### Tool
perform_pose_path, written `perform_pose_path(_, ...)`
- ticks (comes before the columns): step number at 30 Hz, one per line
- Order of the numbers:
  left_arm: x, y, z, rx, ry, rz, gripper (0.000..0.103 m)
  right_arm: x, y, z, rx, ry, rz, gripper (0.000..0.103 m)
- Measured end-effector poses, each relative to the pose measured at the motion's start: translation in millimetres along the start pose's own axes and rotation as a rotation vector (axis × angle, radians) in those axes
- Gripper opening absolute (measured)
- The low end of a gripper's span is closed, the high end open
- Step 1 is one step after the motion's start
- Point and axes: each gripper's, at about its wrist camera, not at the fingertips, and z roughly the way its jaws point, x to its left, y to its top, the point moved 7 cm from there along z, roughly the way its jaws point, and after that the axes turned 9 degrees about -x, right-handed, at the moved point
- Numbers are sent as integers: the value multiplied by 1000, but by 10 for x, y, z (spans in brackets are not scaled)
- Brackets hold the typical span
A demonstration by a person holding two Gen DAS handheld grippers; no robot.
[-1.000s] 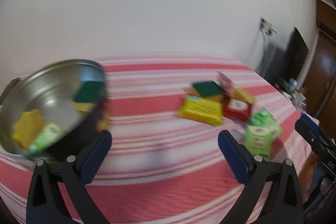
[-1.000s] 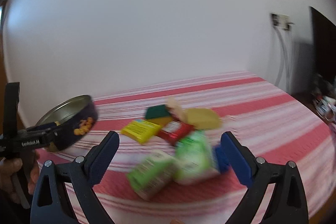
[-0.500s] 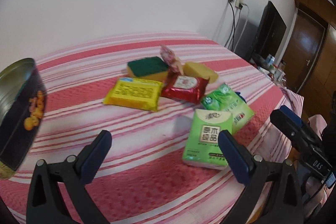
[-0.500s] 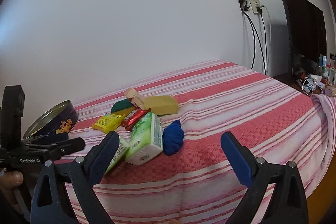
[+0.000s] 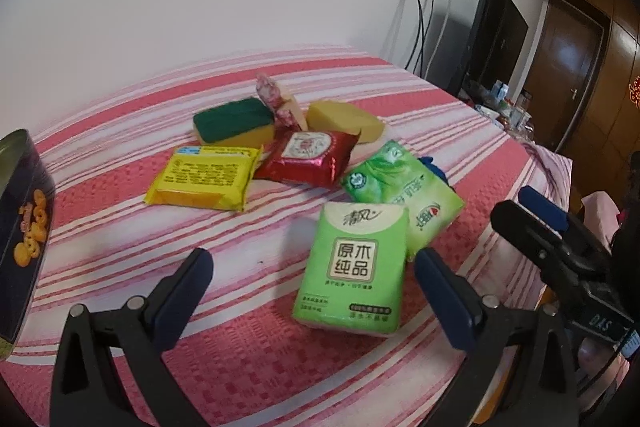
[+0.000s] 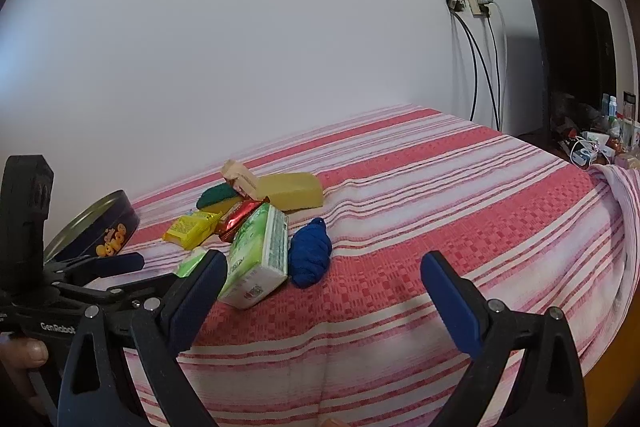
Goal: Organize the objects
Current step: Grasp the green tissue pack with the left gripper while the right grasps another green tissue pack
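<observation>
left gripper (image 5: 312, 283) held with fingers (image 5: 188, 283) spread wide and empty, hovering over bare striped bedspread (image 5: 120, 239) just short of the nearest green tissue pack (image 5: 352, 267). right gripper (image 6: 320, 287) likewise gaping, nothing between its pads, low over the near edge of the bed.

clustered mid-bed, touching or overlapping: nearest pack leaning against a second green tissue pack (image 5: 404, 187); red foil packet (image 5: 308, 157) beside yellow packet (image 5: 204, 179); behind them green-topped sponge (image 5: 232, 121), plain yellow sponge (image 5: 344, 119), and a small pink-patterned wrapper (image 5: 274, 99) standing tilted between the two sponges. blue knitted bundle (image 6: 310, 253) tucked against the tissue packs on the side toward the wall sockets (image 6: 466, 1).

dark blue cookie tin (image 5: 20, 227) at far left, apart from the pile, tilted, rim partly cut off by the frame.

open room: wide bare stretch of bedspread right of the blue bundle out to the bed's edge; clear strip between tin and yellow packet. cluttered side table (image 6: 592, 143) and dark screen (image 6: 572, 43) past the far corner.
</observation>
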Motion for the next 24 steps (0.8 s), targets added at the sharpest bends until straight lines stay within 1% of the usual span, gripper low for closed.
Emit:
perform_pose_path(2, -29, -16, 43, 22, -19, 8, 92, 9, -14, 3, 5, -4, -7, 99)
perform_pose_path(5, -76, -61, 96, 65, -54, 20, 77, -6, -31, 8, 11, -11, -3, 99)
perform_pose_path(6, -83, -75, 107, 73, -66, 19, 58, -12, -34, 9, 12, -14, -1, 99)
perform_pose_path(7, -91, -97, 117, 84, -78, 19, 49, -20, -31, 15, 14, -15, 0, 99)
perform_pose_path(10, -114, -107, 71, 68, -76, 43, 49, -9, -24, 1, 12, -20, -9, 99)
perform_pose_path(12, -65, -95, 23, 51, -73, 25, 49, 23, -10, 1, 14, -23, -26, 99)
perform_pose_path(15, 117, -77, -23, 27, -23, 2, 48, 141, 22, 10, 14, -16, -71, 99)
perform_pose_path(17, 243, -71, -62, 23, -15, -28, 49, 270, 50, 53, 16, -4, -114, 99)
perform_pose_path(20, 440, -63, -124, 14, 17, -61, 48, 451, 65, 152, 23, 3, -178, 99)
perform_pose_path(22, 528, -60, -146, 7, 53, -64, 49, 570, 48, 246, 44, -8, -233, 99)
perform_pose_path(24, 642, -63, -174, 1, 89, -72, 49, 672, 0, 365, 82, -28, -293, 99)
